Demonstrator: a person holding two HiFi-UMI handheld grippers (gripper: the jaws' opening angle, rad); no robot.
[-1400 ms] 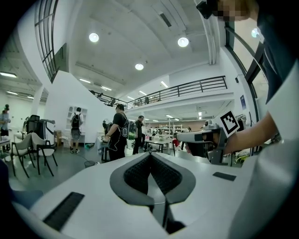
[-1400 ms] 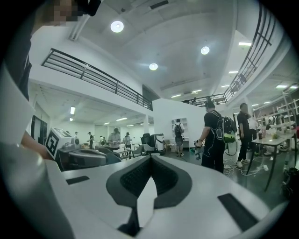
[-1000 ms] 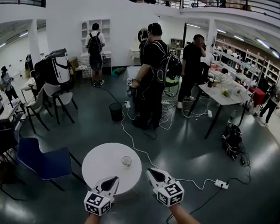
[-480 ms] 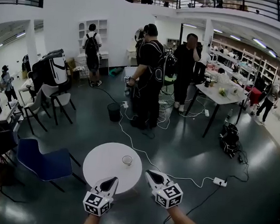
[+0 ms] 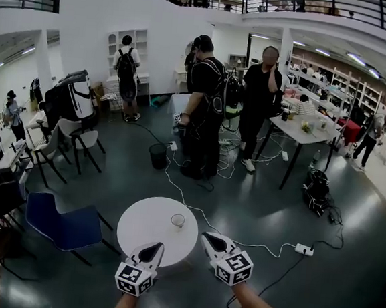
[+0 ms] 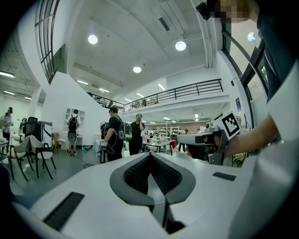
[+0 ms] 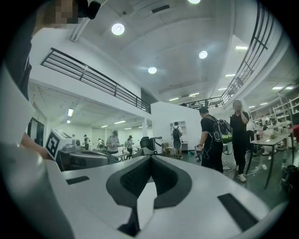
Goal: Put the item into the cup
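We see a wide hall with a dark, glossy floor. Two people stand together in the middle of it, and other people stand further back, by the white wall and along the sides. To their right stands a long grey table with small things on it that we cannot tell apart. A blue chair stands just left of a round white table. A black bin stands well beyond the round table, near the two people's feet. A white cable runs across the floor from near the bin, past the round table, toward a power strip on the right.

The left gripper is held level; in the head view its tip overlaps the near rim of the round table. Its jaws are together, tip against tip, with nothing between them. The right gripper is held level just beside the table's near right edge. Its jaws are likewise together on nothing.

The cup stands upright on the right part of the round table, beyond both grippers and apart from them. We cannot make out the item in any view.
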